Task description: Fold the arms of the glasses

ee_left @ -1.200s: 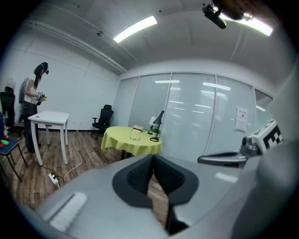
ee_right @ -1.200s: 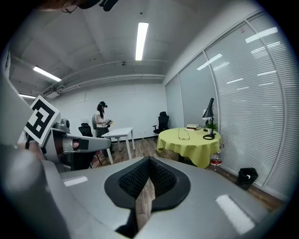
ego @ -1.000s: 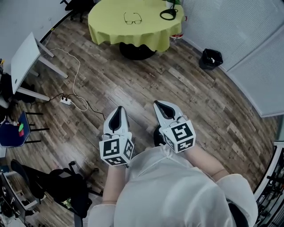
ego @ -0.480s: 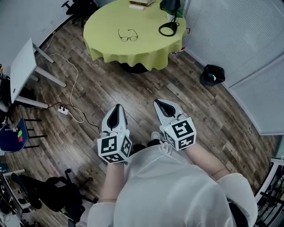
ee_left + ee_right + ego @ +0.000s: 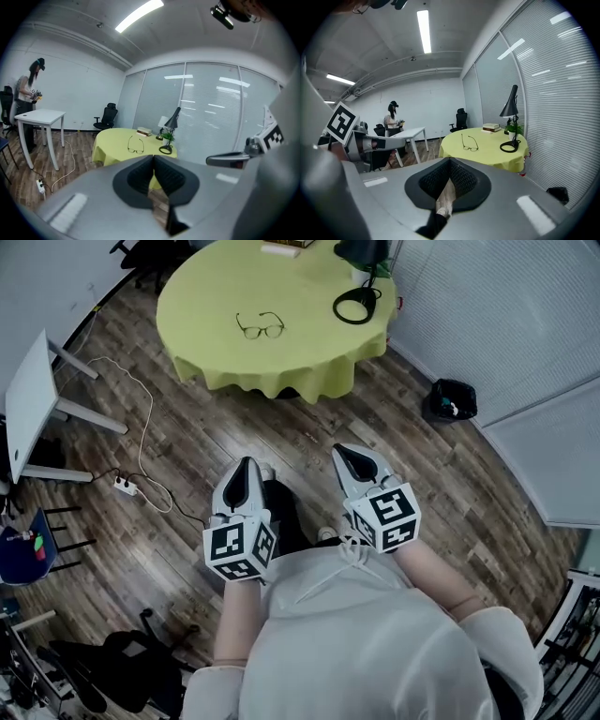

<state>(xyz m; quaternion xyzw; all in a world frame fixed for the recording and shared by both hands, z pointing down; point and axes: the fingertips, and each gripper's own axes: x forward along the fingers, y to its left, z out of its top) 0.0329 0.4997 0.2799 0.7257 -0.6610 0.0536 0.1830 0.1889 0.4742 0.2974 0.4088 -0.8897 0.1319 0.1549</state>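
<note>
A pair of thin-framed glasses (image 5: pixel 260 327) lies with its arms spread on a round table under a yellow-green cloth (image 5: pixel 206 296), far ahead of both grippers. The glasses (image 5: pixel 136 145) show small in the left gripper view, and the glasses (image 5: pixel 469 143) also appear in the right gripper view. My left gripper (image 5: pixel 246 466) and right gripper (image 5: pixel 349 452) are held side by side over the wooden floor, well short of the table. Each has its jaws shut with nothing between them. The left gripper (image 5: pixel 153 158) and right gripper (image 5: pixel 449 161) both point toward the table.
A black desk lamp (image 5: pixel 357 302) stands at the table's right side, with books (image 5: pixel 285 247) at its far edge. A black bin (image 5: pixel 453 398) sits on the floor at right. At left are a white desk (image 5: pixel 26 399), a cable and a power strip (image 5: pixel 125 486). A person (image 5: pixel 393 121) stands by that desk.
Both grippers have moved forward together toward the table, still shut. The table and the glasses have come nearer and sit lower in the head view.
</note>
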